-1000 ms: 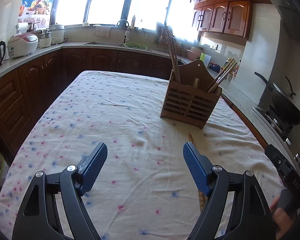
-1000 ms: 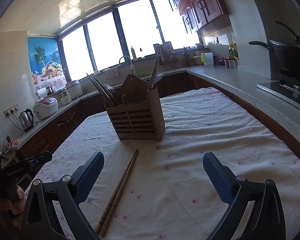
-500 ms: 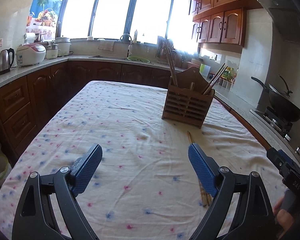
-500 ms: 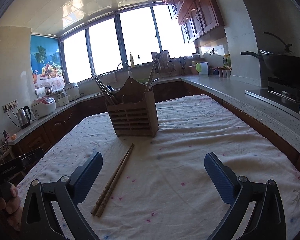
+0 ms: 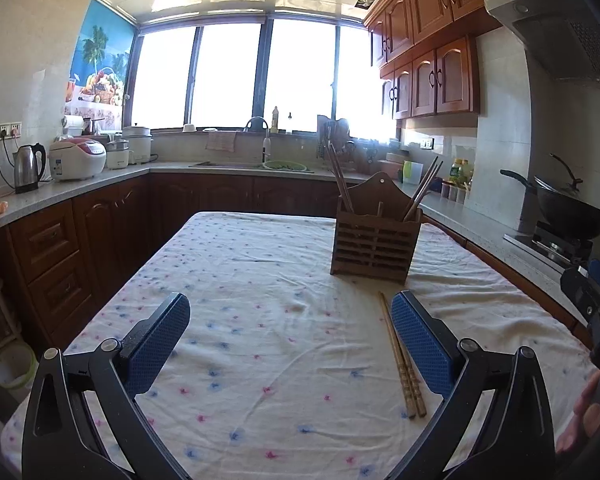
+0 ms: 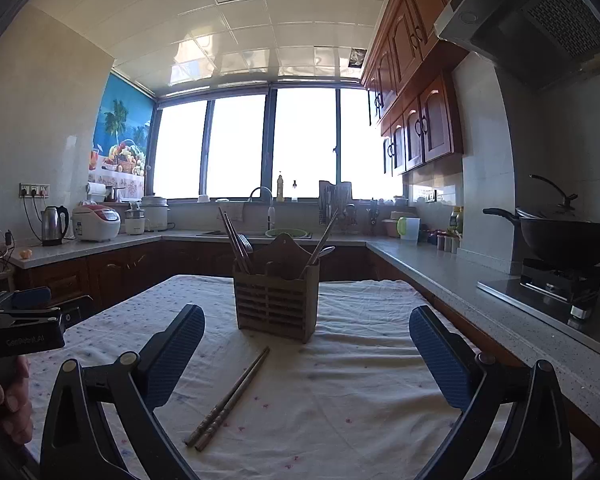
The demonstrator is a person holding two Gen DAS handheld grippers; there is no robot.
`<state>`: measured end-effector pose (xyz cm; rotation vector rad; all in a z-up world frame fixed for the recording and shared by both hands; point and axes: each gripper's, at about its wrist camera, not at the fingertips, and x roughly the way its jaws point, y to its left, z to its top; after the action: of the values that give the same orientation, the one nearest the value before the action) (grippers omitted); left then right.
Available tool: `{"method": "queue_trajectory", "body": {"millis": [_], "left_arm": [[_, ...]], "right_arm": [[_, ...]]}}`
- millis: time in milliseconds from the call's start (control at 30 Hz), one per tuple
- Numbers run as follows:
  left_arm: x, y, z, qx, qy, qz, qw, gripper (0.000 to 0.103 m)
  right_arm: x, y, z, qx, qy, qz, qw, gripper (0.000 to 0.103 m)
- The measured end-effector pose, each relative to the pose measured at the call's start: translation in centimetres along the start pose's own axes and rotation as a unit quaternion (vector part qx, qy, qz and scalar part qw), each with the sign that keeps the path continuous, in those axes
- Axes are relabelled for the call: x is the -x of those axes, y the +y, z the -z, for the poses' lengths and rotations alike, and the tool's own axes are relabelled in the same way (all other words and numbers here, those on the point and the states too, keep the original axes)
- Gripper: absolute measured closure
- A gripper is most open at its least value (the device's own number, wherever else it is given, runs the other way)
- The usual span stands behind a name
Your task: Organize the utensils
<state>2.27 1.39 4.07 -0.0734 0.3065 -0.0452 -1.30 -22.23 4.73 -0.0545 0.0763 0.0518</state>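
A slatted wooden utensil holder (image 5: 374, 246) stands upright on the table (image 5: 260, 280), with chopsticks in its left and right compartments; it also shows in the right wrist view (image 6: 276, 306). A loose pair of wooden chopsticks (image 5: 400, 354) lies on the cloth in front of it, just left of my left gripper's right finger; in the right wrist view the pair (image 6: 230, 394) lies between the fingers, nearer the left one. My left gripper (image 5: 290, 320) is open and empty. My right gripper (image 6: 306, 332) is open and empty. Both hover above the near part of the table.
The table has a white cloth with pink and blue flecks. Counters run along the left, back and right, with a kettle (image 5: 28, 168), rice cookers, a sink and a wok (image 5: 568, 210) on the stove. The other gripper shows at each view's edge.
Both grippers have pulled back from the holder and tilted up, so more of the room and ceiling shows. Both stay open. The chopsticks and holder have not moved.
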Motion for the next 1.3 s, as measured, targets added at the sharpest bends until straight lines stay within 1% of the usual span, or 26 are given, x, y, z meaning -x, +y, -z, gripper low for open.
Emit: {"method": "queue_trajectory", "body": {"millis": [167,367,733,1300], "left_arm": [[-0.3,-0.7,1.2,-0.013,0.007,-0.005,0.9999,0.000],[-0.8,-1.2,2.3,-0.025,0.022,-0.013,0.9993,0.000],[-1.0,-1.5,3.0,-0.034,0.035,-0.019,0.9987,0.000],[-0.5,-1.9,3.2,-0.043,0.025,-0.021,0.9986,0.000]], "right_arm": [[-0.7,-0.7,1.6,-0.014,0.032,0.005,0.999,0.000],[-0.7,-1.9,2.8,-0.037,0.053,0.022,0.998,0.000],[-0.7,-2.8,3.4,-0.052,0.064,0.025,0.996,0.000],[-0.7,-2.8,3.6,-0.067,0.060,0.006,0.996,0.000]]}}
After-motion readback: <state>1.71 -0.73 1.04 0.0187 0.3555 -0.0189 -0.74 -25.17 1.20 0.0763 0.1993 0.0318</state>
